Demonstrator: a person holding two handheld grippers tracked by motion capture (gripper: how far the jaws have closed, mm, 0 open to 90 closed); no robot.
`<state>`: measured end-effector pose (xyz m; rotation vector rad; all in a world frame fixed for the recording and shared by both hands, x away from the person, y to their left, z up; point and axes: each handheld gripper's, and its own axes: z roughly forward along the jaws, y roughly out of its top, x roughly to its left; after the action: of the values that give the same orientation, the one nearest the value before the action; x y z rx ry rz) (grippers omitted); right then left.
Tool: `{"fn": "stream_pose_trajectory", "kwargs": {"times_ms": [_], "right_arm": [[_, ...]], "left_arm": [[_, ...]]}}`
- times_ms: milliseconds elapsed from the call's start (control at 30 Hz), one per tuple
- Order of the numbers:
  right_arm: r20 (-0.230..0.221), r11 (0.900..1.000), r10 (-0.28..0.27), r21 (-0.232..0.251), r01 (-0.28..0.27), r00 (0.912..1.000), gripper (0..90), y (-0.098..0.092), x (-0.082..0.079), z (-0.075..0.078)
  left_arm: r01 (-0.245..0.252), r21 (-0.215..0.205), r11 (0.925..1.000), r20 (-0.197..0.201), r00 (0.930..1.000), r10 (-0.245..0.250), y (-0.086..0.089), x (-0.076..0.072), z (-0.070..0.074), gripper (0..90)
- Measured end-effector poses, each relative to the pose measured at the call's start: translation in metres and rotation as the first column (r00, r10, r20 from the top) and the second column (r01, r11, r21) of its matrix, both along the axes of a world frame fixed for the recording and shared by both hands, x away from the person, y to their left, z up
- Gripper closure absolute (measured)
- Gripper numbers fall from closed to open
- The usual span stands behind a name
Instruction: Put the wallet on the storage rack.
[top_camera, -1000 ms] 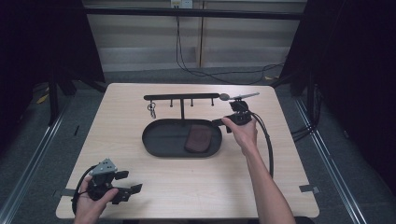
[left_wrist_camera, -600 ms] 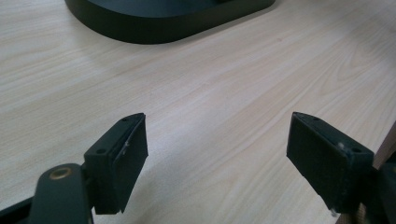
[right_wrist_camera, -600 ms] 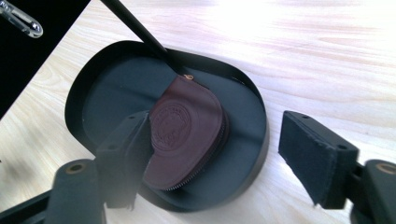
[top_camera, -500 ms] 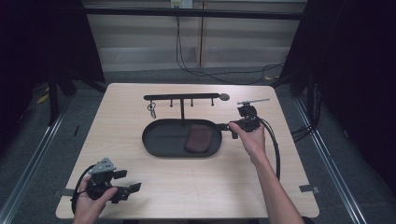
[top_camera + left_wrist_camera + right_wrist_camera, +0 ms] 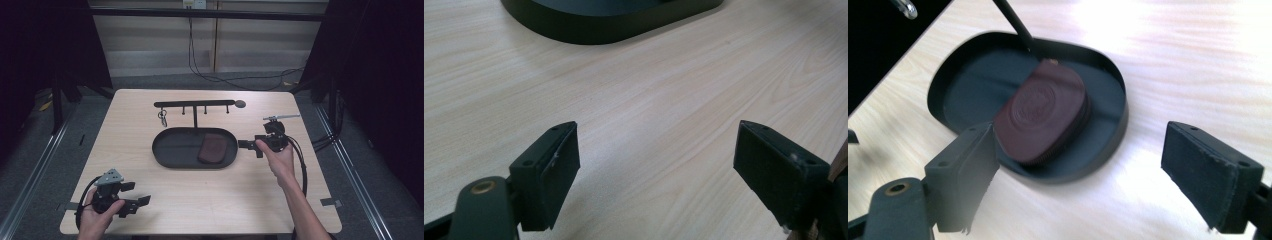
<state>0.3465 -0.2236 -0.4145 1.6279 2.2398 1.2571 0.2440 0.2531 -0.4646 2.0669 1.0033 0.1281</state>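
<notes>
At centre right of the high view, the right gripper [image 5: 248, 145], jaws just opened wide and empty, points at the oval black tray [image 5: 170, 150] holding a brown leather pouch [image 5: 211, 148], while the left gripper [image 5: 140, 204] rests open at lower left.

The right gripper [image 5: 248, 145] drew back from the rack [image 5: 195, 104], jaws opening empty.

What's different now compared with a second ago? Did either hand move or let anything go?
The right gripper drew back from the far right end of the rack toward the person and now sits beside the tray's right end. Its jaws have just been opening, with nothing between them. The left gripper, the brown pouch in the tray and the keys hanging on the rack stayed put.
</notes>
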Motion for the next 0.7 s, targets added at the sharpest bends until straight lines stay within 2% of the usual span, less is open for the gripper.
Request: {"fn": "stream_pose_trajectory", "kwargs": {"times_ms": [100, 233, 333, 433, 700], "right_arm": [[0.005, 1.0, -0.007, -0.015, 0.007, 1.0, 14.6, -0.004, -0.006, 0.0], [0.011, 1.0, 0.005, -0.009, -0.004, 0.9999, 14.8, -0.01, -0.018, 0.001], [0.025, 1.0, -0.009, -0.005, 0.01, 0.9996, 15.0, -0.016, -0.029, 0.001], [0.029, 1.0, -0.012, -0.012, 0.012, 0.9995, 18.5, -0.021, -0.04, -0.001], [0.058, 0.998, -0.048, -0.033, 0.05, 0.9972, 21.9, -0.035, -0.073, -0.012]], "left_arm": [[-0.005, -0.002, 1.0, -0.004, 1.0, 0.005, 0.0, 0.0, 0.0, 18.5], [-0.015, -0.004, 0.9999, 0.001, 0.9999, 0.015, 0.001, 0.0, 0.0, 18.5], [-0.029, 0.002, 0.9996, -0.001, 0.9996, 0.029, 0.003, 0.001, 0.0, 18.5], [-0.053, 0.008, 0.9986, -0.011, 0.9985, 0.053, 0.004, 0.001, -0.001, 18.6], [-0.052, 0.008, 0.9986, -0.013, 0.9985, 0.052, 0.004, 0.001, -0.001, 18.6]]}}
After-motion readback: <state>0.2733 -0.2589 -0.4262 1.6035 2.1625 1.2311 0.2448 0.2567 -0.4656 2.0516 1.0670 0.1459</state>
